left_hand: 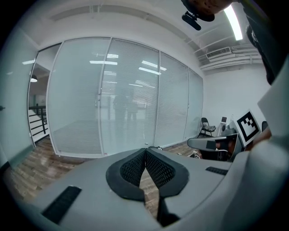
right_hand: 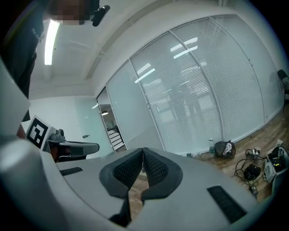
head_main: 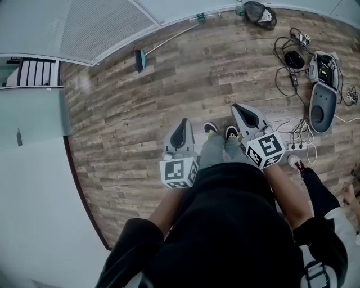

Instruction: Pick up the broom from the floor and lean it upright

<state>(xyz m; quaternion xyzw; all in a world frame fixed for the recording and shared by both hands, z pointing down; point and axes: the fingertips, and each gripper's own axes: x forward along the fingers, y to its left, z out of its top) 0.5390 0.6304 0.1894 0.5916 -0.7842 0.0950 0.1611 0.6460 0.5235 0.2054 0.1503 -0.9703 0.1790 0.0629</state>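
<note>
Pressing their meshed pads together with nothing between them, the left gripper (head_main: 182, 121) and right gripper (head_main: 237, 107) hang in front of the person's waist, on either side of the shoes (head_main: 218, 130). In both gripper views the grey gripper body blocks most of the floor ahead. Well apart from both, the broom (head_main: 163, 44) lies flat on the wooden floor (head_main: 140, 112) beside the glass wall (head_main: 95, 28). Its handle end is hard to make out at the wall's base. A black bag (head_main: 260, 14) and tangled cables (head_main: 289, 56) lie farther right.
</note>
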